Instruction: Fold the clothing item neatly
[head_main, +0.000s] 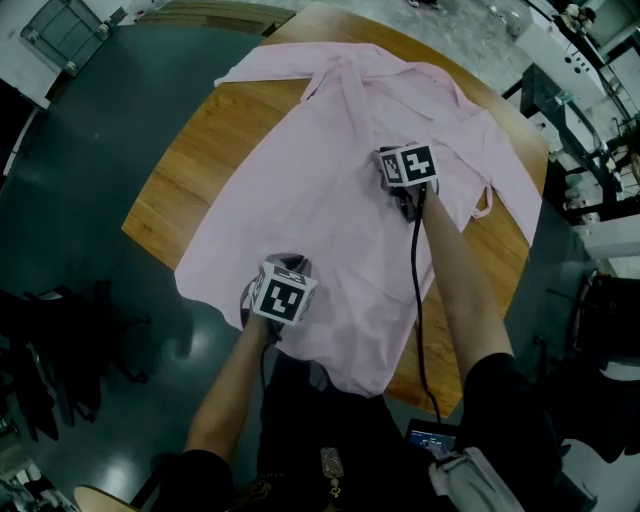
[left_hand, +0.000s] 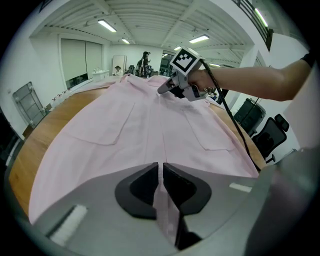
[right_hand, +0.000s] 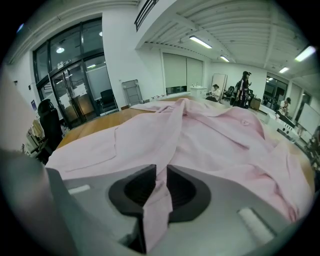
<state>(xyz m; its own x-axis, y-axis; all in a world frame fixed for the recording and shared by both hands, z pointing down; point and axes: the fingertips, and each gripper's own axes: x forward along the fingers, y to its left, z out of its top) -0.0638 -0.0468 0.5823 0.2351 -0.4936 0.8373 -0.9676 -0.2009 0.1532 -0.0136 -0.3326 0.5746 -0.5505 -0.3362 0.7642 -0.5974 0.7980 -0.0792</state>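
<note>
The pink shirt (head_main: 320, 210) lies spread front-up on the round wooden table (head_main: 190, 165). Its collar (head_main: 345, 62) is at the far end and its hem hangs over the near edge, close to the person.

The left gripper (left_hand: 161, 172) is down on the near part of the shirt, just above the hem. Its fingers are almost together, and a thin upright fold of the pink cloth is nipped in the slit between them. The shirt's centre seam runs straight away from the fingers towards the collar.

The right gripper (right_hand: 161, 175) sits farther off, up at the chest. Its fingers stand a little wider apart. A ridge of cloth rises between them without looking firmly squeezed, and it trails on towards the collar.

Both grippers tilt steeply down and point away from the person, with the marker cubes on top. The two forearms are bare and reach out from dark sleeves, the right one stretched well past the left. A black cable (head_main: 418, 300) runs back along the right forearm.
</note>
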